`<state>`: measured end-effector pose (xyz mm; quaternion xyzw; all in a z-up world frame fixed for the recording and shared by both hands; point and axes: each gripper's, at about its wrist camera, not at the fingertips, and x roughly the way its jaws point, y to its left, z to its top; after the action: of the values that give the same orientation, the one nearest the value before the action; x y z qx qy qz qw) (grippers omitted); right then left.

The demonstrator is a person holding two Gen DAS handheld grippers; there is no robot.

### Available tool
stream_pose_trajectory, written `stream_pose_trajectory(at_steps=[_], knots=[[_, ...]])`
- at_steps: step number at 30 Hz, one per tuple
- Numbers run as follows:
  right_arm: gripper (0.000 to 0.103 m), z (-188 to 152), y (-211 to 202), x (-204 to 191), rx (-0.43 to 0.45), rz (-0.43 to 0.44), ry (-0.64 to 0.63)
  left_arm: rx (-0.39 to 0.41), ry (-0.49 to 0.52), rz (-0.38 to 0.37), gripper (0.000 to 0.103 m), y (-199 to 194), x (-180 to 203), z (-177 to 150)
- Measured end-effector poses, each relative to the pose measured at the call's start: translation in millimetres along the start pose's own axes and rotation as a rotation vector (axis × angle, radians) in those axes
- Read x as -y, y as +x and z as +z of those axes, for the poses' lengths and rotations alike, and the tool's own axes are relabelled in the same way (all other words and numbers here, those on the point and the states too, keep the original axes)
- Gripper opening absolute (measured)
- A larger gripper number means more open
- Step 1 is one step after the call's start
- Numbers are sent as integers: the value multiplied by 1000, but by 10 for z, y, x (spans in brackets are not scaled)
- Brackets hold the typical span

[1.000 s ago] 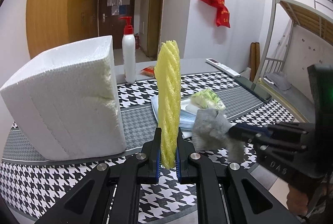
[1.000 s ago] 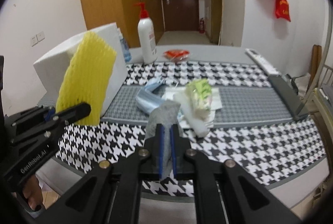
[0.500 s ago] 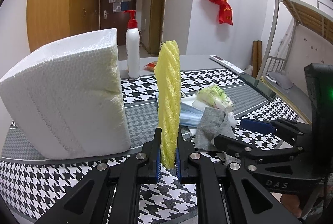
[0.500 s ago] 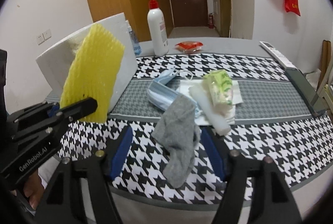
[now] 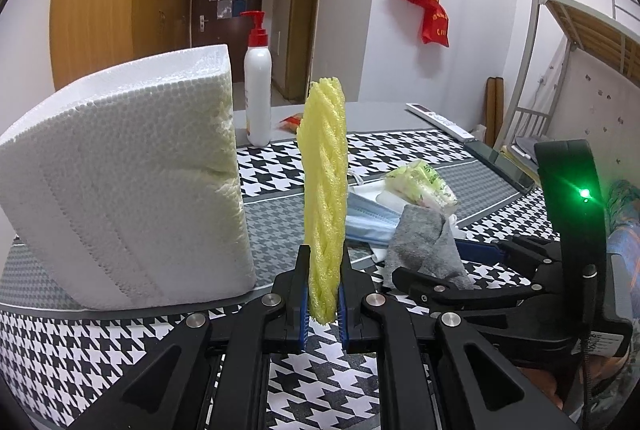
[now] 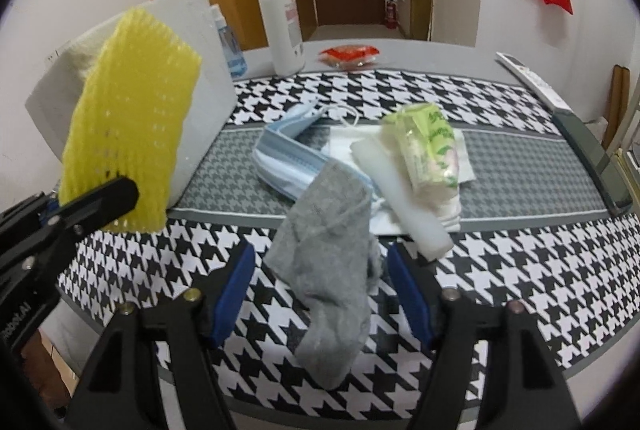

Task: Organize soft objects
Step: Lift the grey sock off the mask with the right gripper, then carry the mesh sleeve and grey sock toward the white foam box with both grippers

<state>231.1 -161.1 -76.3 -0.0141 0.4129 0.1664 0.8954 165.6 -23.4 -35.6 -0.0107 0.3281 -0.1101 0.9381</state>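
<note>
My left gripper [image 5: 323, 270] is shut on a yellow foam net sleeve [image 5: 324, 190], which stands upright between the pads just right of the white foam box [image 5: 120, 198]. My right gripper [image 6: 320, 258] is open. A grey sock [image 6: 332, 250] lies loose on the houndstooth tablecloth between its blue pads [image 6: 234, 294], touching neither. The sock's top end rests against a pile of blue face masks [image 6: 288, 166], a white foam tube [image 6: 400, 198] and a green tissue pack [image 6: 430, 146]. In the right wrist view the yellow sleeve [image 6: 128, 134] is at the left.
A white pump bottle [image 5: 258, 98] with a red top stands behind the foam box. A red packet [image 6: 348, 54] and a remote [image 6: 528, 78] lie at the table's far side. The table's front edge runs just under both grippers. A bunk bed frame [image 5: 580, 30] stands at the right.
My right gripper has opened and let go of the grey sock, which now lies on the cloth. That gripper has sunk and come nearer the pile. The left gripper still holds the yellow sleeve.
</note>
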Motion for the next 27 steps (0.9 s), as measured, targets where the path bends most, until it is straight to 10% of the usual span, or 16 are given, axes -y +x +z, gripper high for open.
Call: stream_pose_trajectory(at_steps=[6, 18, 27], knots=[[72, 8, 88, 9, -19, -22, -2, -11, -6, 0, 11, 58, -30, 0], [19, 16, 83, 27, -52, -30, 20, -8, 0, 2, 11, 30, 11, -2], [17, 28, -311, 86, 48, -30, 46, 16, 9, -1, 11, -100, 45, 4]])
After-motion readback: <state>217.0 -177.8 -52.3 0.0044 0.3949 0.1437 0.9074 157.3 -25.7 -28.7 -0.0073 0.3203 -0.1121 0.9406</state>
